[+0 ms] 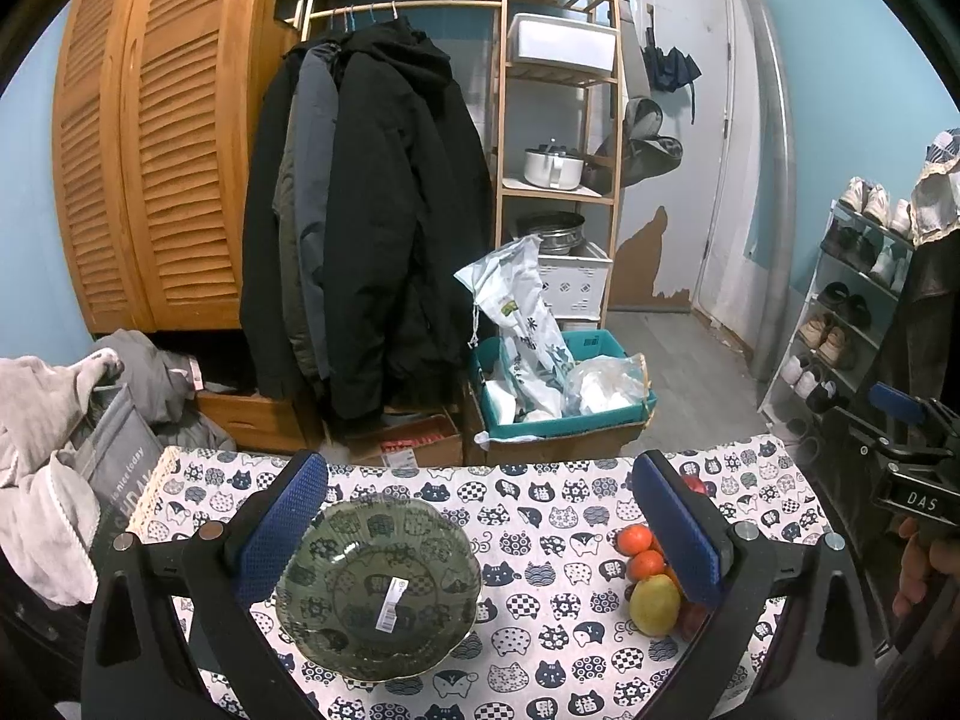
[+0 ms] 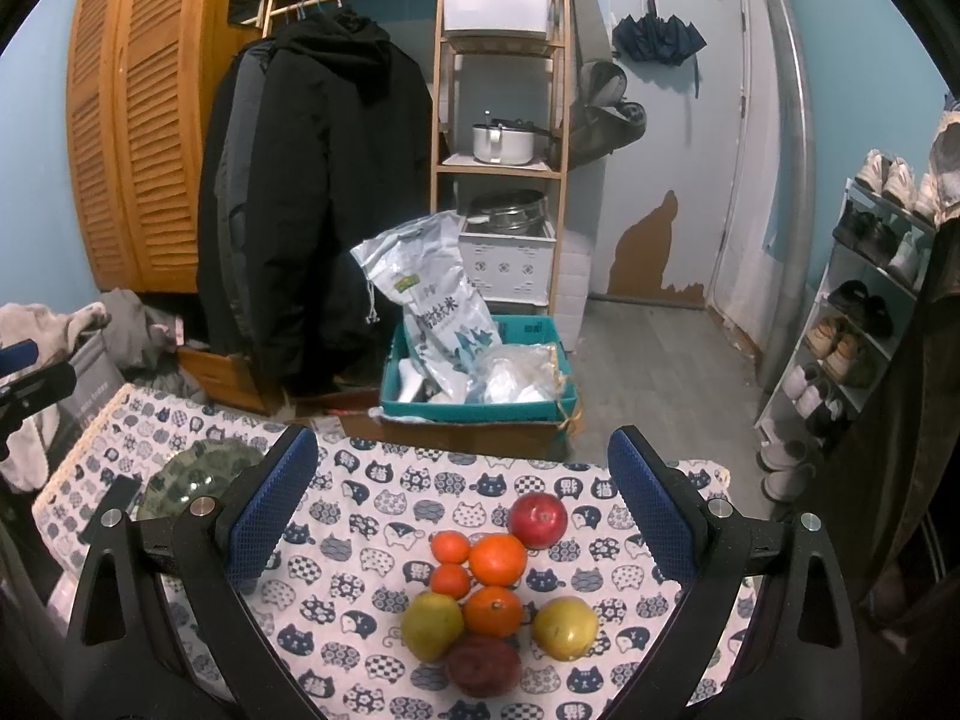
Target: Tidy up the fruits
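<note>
A green glass bowl (image 1: 379, 588) with a price sticker sits on the cat-print tablecloth (image 1: 540, 528), between the left gripper's fingers and near the left one. My left gripper (image 1: 477, 531) is open and empty above it. A cluster of fruit lies to the right: a red apple (image 2: 538, 520), several oranges (image 2: 497, 558), two yellow-green pears (image 2: 564, 627) and a dark red fruit (image 2: 482, 664). My right gripper (image 2: 462, 516) is open and empty, its fingers on either side of the fruit. The bowl also shows in the right wrist view (image 2: 198, 477), partly hidden by the left finger.
A teal box (image 2: 474, 405) with bags stands on the floor beyond the table's far edge. Coats (image 1: 366, 210) hang behind it, beside a wooden shelf (image 1: 558, 168). A shoe rack (image 2: 852, 324) stands at the right. Grey clothes (image 1: 48, 462) lie at the left.
</note>
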The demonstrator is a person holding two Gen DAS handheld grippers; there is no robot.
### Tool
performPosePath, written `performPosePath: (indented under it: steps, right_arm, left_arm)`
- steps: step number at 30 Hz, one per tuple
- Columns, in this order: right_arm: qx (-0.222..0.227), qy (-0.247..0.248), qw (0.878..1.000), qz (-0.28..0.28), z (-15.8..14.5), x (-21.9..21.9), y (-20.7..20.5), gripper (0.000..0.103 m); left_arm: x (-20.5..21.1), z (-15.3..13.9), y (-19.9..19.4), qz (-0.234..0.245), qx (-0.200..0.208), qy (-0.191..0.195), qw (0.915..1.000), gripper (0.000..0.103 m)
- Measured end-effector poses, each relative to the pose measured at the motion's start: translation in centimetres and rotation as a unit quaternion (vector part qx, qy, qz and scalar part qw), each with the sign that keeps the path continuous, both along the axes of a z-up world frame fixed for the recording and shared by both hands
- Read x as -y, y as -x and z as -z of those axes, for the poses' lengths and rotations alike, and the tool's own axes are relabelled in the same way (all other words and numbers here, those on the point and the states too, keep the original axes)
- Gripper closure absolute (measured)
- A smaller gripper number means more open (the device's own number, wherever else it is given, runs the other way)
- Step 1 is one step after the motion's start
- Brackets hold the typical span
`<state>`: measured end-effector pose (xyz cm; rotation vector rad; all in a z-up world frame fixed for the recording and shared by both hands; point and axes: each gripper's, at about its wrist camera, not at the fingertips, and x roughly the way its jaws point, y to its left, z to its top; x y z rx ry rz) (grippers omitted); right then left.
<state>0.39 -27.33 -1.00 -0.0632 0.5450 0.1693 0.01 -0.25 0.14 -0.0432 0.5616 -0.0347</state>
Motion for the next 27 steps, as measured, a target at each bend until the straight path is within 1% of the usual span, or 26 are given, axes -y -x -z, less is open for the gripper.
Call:
performPosePath:
  steps: [27]
  right_arm:
    - [0.001, 0.001, 1.0, -0.001, -0.14, 0.34, 0.01, 0.007]
  left_arm:
    - [-0.2, 0.42, 0.03, -0.003, -0.004, 0.002, 1.0, 0.001]
